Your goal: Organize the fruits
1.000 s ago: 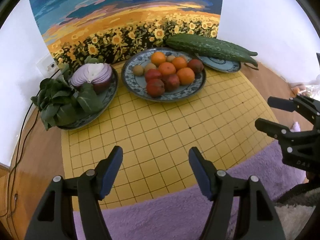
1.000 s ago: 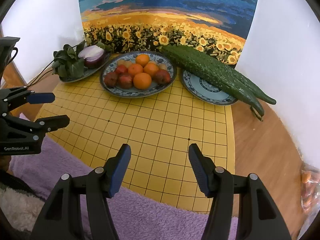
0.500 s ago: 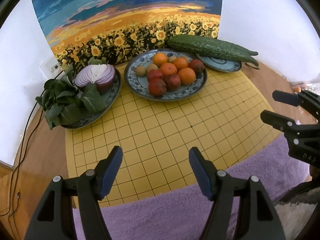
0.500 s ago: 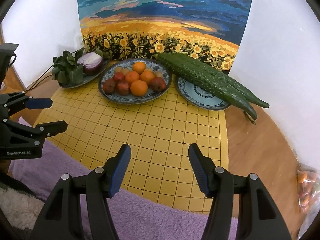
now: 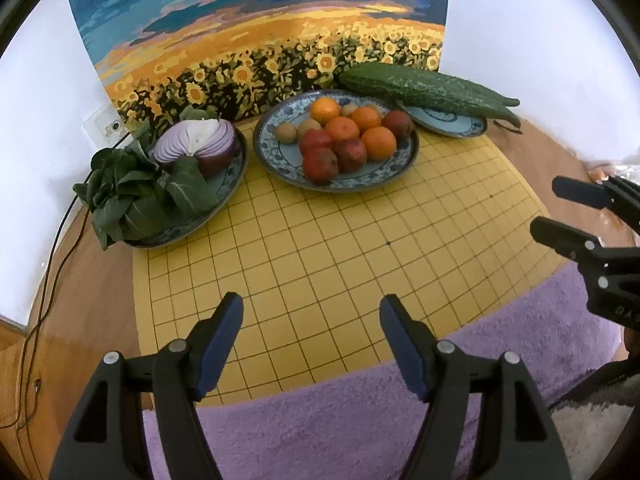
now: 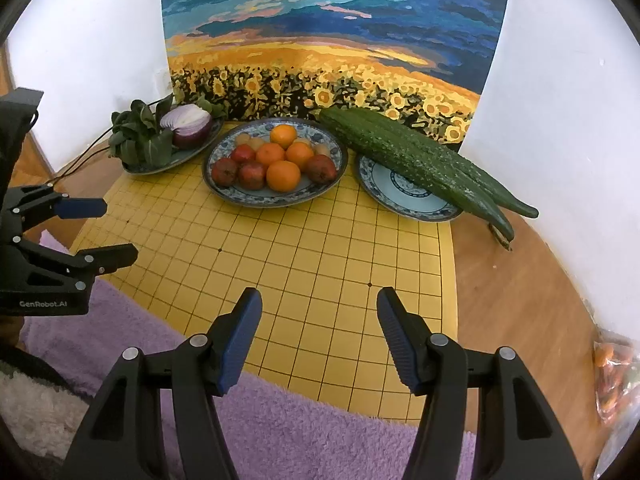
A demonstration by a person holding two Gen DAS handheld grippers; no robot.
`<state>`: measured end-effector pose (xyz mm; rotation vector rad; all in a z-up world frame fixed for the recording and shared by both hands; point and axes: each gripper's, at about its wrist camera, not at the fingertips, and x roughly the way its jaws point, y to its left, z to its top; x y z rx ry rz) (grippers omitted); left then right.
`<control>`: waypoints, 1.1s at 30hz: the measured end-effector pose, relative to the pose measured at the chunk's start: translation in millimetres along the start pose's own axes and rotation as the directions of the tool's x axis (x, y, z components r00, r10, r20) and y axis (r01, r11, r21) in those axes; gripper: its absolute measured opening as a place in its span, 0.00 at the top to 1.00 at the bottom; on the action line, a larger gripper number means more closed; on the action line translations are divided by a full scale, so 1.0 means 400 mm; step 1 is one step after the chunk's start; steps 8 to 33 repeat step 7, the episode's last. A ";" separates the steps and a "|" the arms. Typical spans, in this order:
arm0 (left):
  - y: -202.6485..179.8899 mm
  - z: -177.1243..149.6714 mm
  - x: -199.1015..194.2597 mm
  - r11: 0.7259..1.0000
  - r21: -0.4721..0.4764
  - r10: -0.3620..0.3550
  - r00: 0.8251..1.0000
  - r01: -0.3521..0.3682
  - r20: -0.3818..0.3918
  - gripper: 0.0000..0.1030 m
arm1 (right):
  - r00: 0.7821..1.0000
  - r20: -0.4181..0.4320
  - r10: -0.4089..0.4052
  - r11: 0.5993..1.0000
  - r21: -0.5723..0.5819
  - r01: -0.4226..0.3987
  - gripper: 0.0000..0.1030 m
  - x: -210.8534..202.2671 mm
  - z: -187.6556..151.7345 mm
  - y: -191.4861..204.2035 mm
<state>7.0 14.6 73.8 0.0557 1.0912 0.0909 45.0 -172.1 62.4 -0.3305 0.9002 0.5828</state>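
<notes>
The fruit plate [image 5: 404, 162] [image 6: 218, 188] sits at the far side of the yellow grid mat [image 5: 340, 248], well ahead of both grippers. The left gripper [image 5: 311, 312] and right gripper [image 6: 319, 308] hover with jaws spread wide, holding nothing, over the mat's near edge.

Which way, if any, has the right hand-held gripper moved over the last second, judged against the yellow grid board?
Yes. The right hand-held gripper has drawn back from the yellow grid board: more purple rug now shows beneath it, and the fruit plate looks farther off.

Left gripper [image 5: 311, 334] jaws spread wide, right gripper [image 6: 319, 328] likewise, both holding nothing
</notes>
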 end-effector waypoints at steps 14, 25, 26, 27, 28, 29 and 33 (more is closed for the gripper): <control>0.007 -0.001 -0.004 1.000 -0.011 0.001 1.000 -0.001 0.008 0.27 | 1.000 -0.002 0.003 1.000 -0.015 -0.003 0.40 0.000 -0.002 0.006; 0.007 -0.001 -0.004 1.000 -0.011 0.001 1.000 -0.001 0.008 0.27 | 1.000 -0.002 0.003 1.000 -0.015 -0.003 0.40 0.000 -0.002 0.006; 0.007 -0.001 -0.004 1.000 -0.011 0.001 1.000 -0.001 0.008 0.27 | 1.000 -0.002 0.003 1.000 -0.015 -0.003 0.40 0.000 -0.002 0.006; 0.007 -0.001 -0.004 1.000 -0.011 0.001 1.000 -0.001 0.008 0.27 | 1.000 -0.002 0.003 1.000 -0.015 -0.003 0.40 0.000 -0.002 0.006; 0.007 -0.001 -0.004 1.000 -0.011 0.001 1.000 -0.001 0.008 0.27 | 1.000 -0.002 0.003 1.000 -0.015 -0.003 0.40 0.000 -0.002 0.006; 0.007 -0.001 -0.004 1.000 -0.011 0.001 1.000 -0.001 0.008 0.27 | 1.000 -0.002 0.003 1.000 -0.015 -0.003 0.40 0.000 -0.002 0.006; 0.007 -0.001 -0.004 1.000 -0.011 0.001 1.000 -0.001 0.008 0.27 | 1.000 -0.002 0.003 1.000 -0.015 -0.003 0.40 0.000 -0.002 0.006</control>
